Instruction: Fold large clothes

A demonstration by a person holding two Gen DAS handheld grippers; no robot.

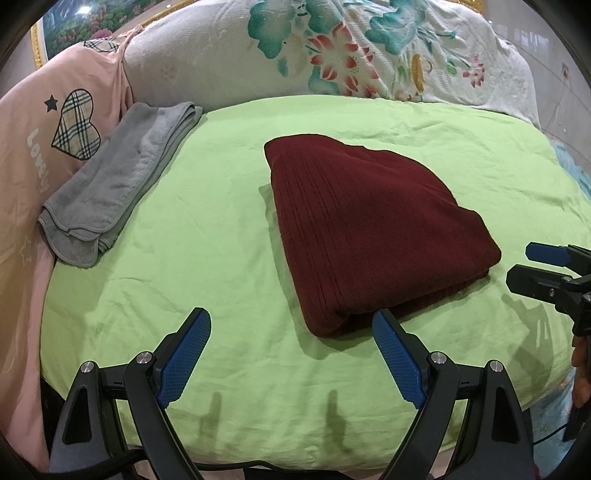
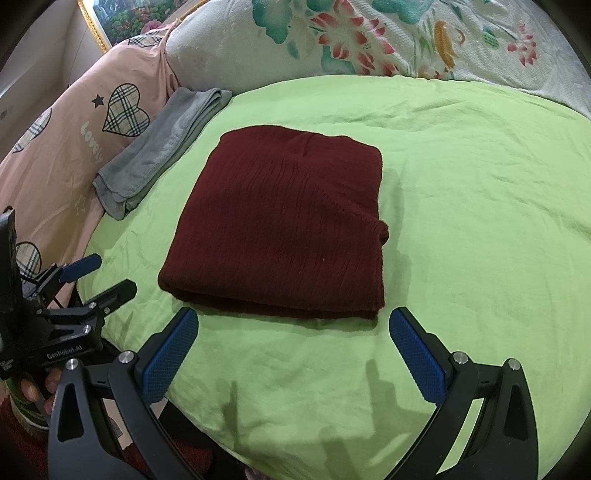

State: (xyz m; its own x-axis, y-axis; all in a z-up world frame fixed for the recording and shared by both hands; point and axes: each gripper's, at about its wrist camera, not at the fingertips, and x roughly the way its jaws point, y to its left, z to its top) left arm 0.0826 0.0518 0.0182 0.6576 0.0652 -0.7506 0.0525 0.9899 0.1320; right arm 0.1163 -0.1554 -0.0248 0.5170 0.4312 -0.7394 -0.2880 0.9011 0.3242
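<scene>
A dark red ribbed garment (image 1: 369, 229) lies folded into a thick rectangle on the green sheet (image 1: 207, 258); it also shows in the right wrist view (image 2: 284, 229). My left gripper (image 1: 291, 321) is open and empty, hovering just in front of the garment's near edge. My right gripper (image 2: 293, 321) is open and empty, also just in front of the folded edge. The right gripper shows at the right edge of the left wrist view (image 1: 524, 264), and the left gripper at the left edge of the right wrist view (image 2: 114, 273). Neither touches the garment.
A folded grey towel (image 1: 118, 181) lies left of the garment at the sheet's edge (image 2: 159, 147). A pink quilt with plaid hearts (image 1: 55, 122) is on the far left. A white floral blanket (image 1: 332, 48) is piled behind. A framed picture (image 2: 122, 18) hangs at the back.
</scene>
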